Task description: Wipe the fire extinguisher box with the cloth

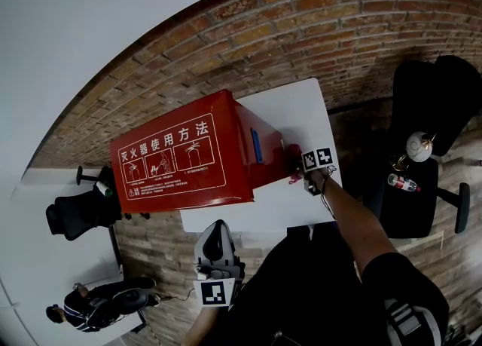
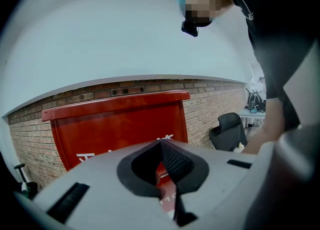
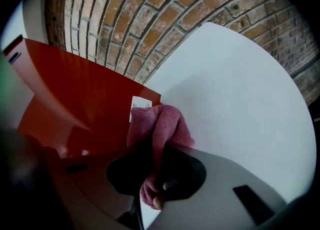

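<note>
The red fire extinguisher box (image 1: 181,157) stands on a white table (image 1: 297,114) and bears white instruction print on its front. My right gripper (image 1: 295,173) is shut on a pink cloth (image 3: 159,130) and presses it against the box's right side wall (image 3: 85,98), near a small white label (image 3: 140,105). My left gripper (image 1: 217,250) hangs below the table's near edge, shut with nothing in it. In the left gripper view its jaws (image 2: 162,166) point at the box's red front (image 2: 117,124).
A brick wall (image 1: 316,20) rises behind the table. Black office chairs (image 1: 429,148) stand at the right, one with a bottle (image 1: 403,182) on it. Another chair (image 1: 79,209) and a seated person (image 1: 98,303) are at the left.
</note>
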